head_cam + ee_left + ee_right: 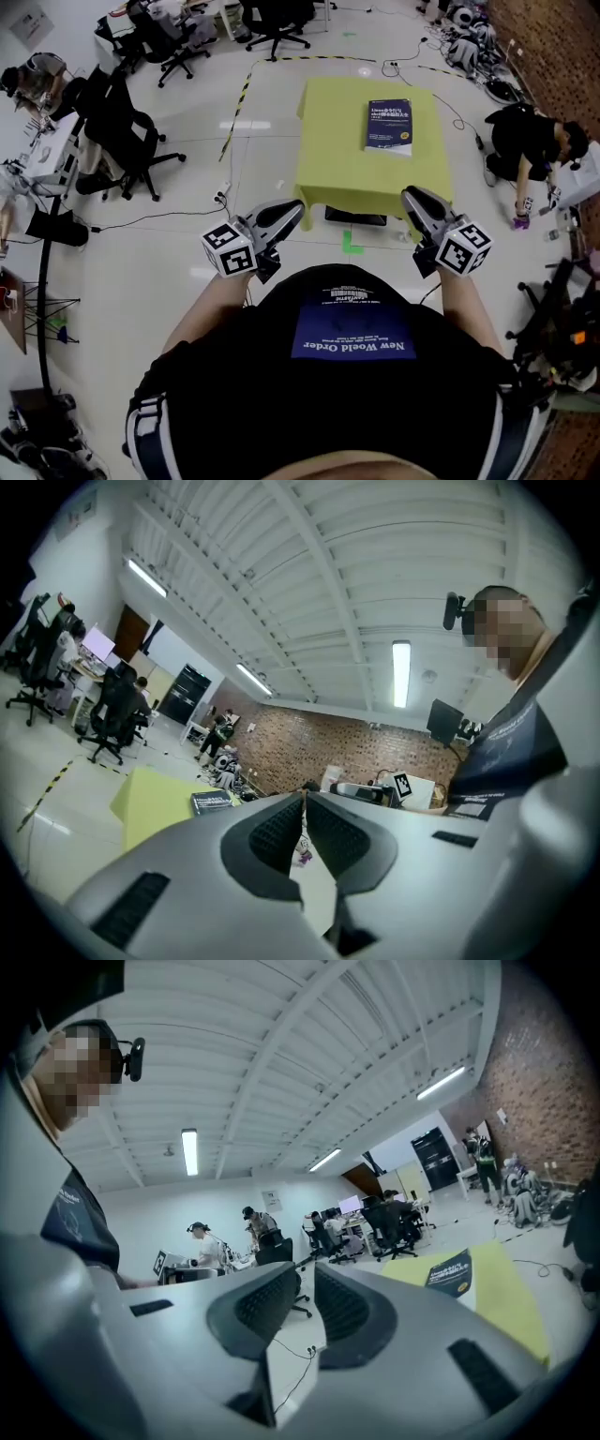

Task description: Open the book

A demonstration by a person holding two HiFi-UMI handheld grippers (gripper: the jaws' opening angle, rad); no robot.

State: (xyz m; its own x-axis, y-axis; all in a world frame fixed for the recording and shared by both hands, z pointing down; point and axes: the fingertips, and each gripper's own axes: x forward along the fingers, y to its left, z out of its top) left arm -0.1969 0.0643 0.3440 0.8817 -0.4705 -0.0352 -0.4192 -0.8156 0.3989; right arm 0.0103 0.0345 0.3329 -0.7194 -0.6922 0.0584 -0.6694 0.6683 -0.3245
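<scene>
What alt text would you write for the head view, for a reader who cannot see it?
A closed dark blue book lies on a square table draped in yellow-green cloth, seen from above. In the foreground, a person in a black shirt holds out the grey left gripper and grey right gripper, both empty and short of the table.

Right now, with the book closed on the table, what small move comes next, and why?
Probably carry the left gripper and right gripper forward to the table: both are empty and short of its near edge, and the book lies closed on it.
</scene>
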